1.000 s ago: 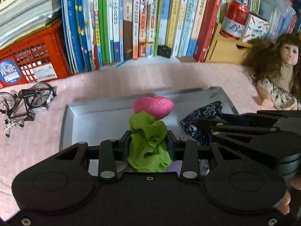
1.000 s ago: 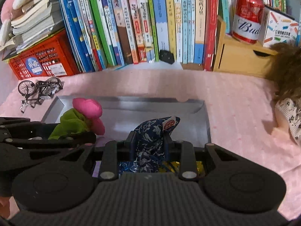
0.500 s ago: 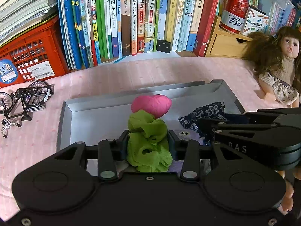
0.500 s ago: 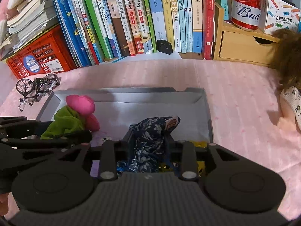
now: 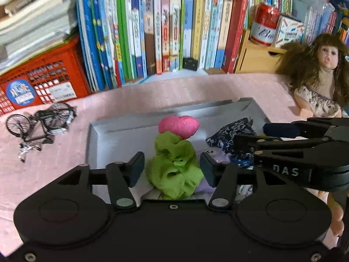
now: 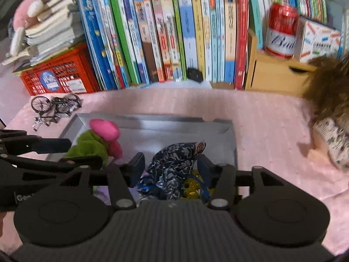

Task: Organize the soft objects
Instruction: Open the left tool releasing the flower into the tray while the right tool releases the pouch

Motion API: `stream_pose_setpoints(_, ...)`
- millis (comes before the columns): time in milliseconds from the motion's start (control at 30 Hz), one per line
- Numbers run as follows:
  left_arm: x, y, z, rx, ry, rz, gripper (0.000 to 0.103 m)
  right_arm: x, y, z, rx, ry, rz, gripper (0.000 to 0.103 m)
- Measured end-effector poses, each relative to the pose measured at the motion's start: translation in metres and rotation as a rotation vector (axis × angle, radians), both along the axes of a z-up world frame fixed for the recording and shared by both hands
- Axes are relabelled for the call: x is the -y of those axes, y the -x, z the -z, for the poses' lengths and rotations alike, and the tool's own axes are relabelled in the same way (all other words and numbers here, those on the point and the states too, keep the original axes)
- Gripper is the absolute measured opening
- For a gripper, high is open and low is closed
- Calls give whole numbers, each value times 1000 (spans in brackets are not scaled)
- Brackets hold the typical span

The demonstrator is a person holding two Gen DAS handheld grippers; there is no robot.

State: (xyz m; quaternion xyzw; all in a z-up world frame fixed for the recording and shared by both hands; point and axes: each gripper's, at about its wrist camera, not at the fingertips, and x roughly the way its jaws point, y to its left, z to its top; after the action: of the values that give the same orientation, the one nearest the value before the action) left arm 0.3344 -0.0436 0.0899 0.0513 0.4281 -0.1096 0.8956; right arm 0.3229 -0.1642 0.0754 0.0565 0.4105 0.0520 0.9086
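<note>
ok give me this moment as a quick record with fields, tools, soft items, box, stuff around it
left tool: open, fingers either side of the green and pink soft toy
right tool: open, fingers either side of the blue floral pouch
container: grey box on pink cloth, both soft items in it
beside box: model bicycle on its left, doll on its right
behind: row of books, red crate, red can

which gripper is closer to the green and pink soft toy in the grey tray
Left. The left gripper has its open fingers on either side of the green and pink soft toy; the right gripper is off to the toy's right, around the blue floral pouch.
</note>
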Motion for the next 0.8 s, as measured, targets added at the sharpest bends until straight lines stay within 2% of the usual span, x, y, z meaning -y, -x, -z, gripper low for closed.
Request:
stream_pose_setpoints(167,-7,26,-29,70,10,0,77,4,24,-28,74,6,-5,78)
stream_pose_setpoints(500,-11,107,-73,200,41,85,84,0,100,-75,232,81,-36,87)
stream_pose_setpoints(800,-8,196,-87,292,140,143,85,-6,170,-92,345,74,-59,89)
